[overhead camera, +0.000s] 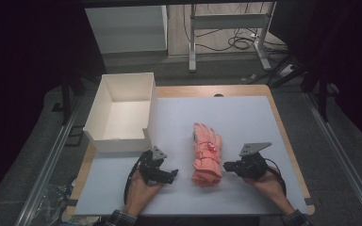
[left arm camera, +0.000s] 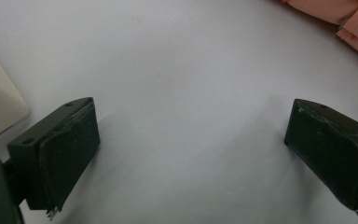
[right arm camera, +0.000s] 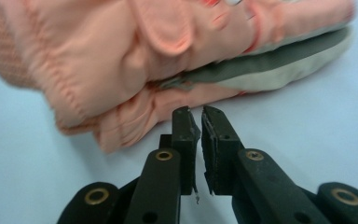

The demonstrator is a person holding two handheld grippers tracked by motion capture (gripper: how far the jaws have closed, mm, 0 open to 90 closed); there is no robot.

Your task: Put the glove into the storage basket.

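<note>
At the far left a white box (overhead camera: 122,110) sits open and empty on the table's (overhead camera: 245,113) back corner. Just in front of it the left gripper (overhead camera: 173,176) rests low with its jaws spread wide over bare table, pointed at the gloves. The pink gloves (overhead camera: 206,153) lie stacked mid-table, between the two tools and apart from the box. The right gripper (overhead camera: 227,165) points at the cuff end with jaws nearly closed, gripping nothing. It looks like the approach before a pick-up; next, I'd say, the right jaws must open before biting the cuff.
</note>
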